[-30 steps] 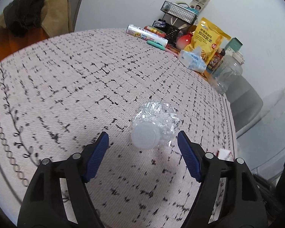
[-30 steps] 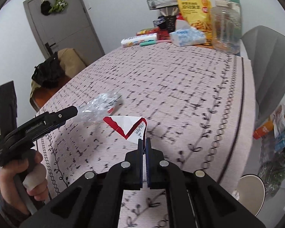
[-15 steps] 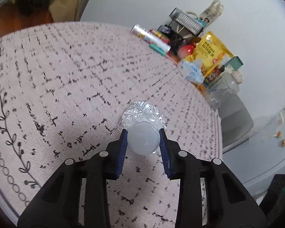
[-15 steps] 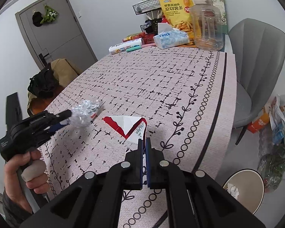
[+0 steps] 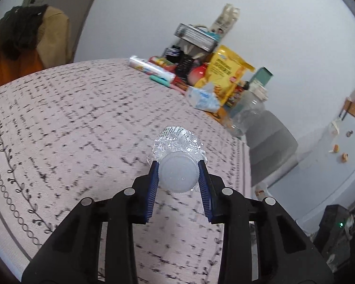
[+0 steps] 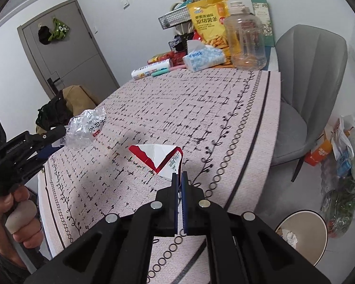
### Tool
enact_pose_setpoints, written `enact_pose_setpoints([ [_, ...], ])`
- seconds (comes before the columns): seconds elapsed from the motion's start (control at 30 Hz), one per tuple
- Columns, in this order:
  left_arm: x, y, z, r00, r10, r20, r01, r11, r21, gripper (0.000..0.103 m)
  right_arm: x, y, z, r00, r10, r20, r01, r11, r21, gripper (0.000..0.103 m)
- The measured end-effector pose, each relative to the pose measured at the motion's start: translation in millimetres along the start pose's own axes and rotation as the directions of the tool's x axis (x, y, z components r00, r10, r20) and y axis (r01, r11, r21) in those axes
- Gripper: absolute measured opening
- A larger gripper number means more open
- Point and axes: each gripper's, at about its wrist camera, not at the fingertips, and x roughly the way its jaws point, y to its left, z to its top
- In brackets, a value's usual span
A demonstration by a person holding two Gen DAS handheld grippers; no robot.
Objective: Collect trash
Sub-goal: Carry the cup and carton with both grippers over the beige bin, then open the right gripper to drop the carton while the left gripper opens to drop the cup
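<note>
A crushed clear plastic bottle (image 5: 177, 148) with a white cap hangs above the pink patterned tablecloth (image 5: 71, 123), and my left gripper (image 5: 178, 169) is shut on its cap end. The right wrist view shows the same bottle (image 6: 86, 127) held in the air at the left by the left gripper (image 6: 56, 137), with a hand on the handle. My right gripper (image 6: 179, 176) is shut on the corner of a torn red and white paper wrapper (image 6: 162, 156), which sticks out forward over the tablecloth (image 6: 201, 108).
A round bin (image 6: 303, 234) with crumpled paper stands on the floor at the lower right, beside trash bags (image 6: 343, 165). A grey chair (image 6: 307, 75) is at the table's right. Snack bags (image 6: 208, 21), a tissue pack (image 6: 203, 58) and a clear jar (image 6: 247, 40) crowd the far end.
My left gripper closed on the bottle's cap end and lifted it off the table. My right gripper moved sideways with the wrapper still pinched, bringing the bin further into view.
</note>
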Motion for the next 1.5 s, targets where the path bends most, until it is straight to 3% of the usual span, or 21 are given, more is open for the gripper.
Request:
enact_pose_setpoints([
  [0.6,37.2,-110.8,-31.6,0.987,-0.109,-0.118,0.13,0.973,0.189,0.032,-57.7,-99.2,-1.2,0.986,-0.144,0.086,0.128,0.977,0.169,0.003],
  [1.03,97.4,-202.5,-87.1,0.944,-0.141,-0.299,0.236,0.922,0.308,0.032,-76.2,-186.1,-33.1,0.966,-0.254,0.041,0.231,0.925,0.301,0.004],
  [1.5,151.5,-245.1,-145.7,0.899,-0.057,-0.435,0.246,0.886,0.393,0.032,-44.4,-277.8,-101.3,0.956,-0.278,-0.098,0.291,0.842,0.455,0.004],
])
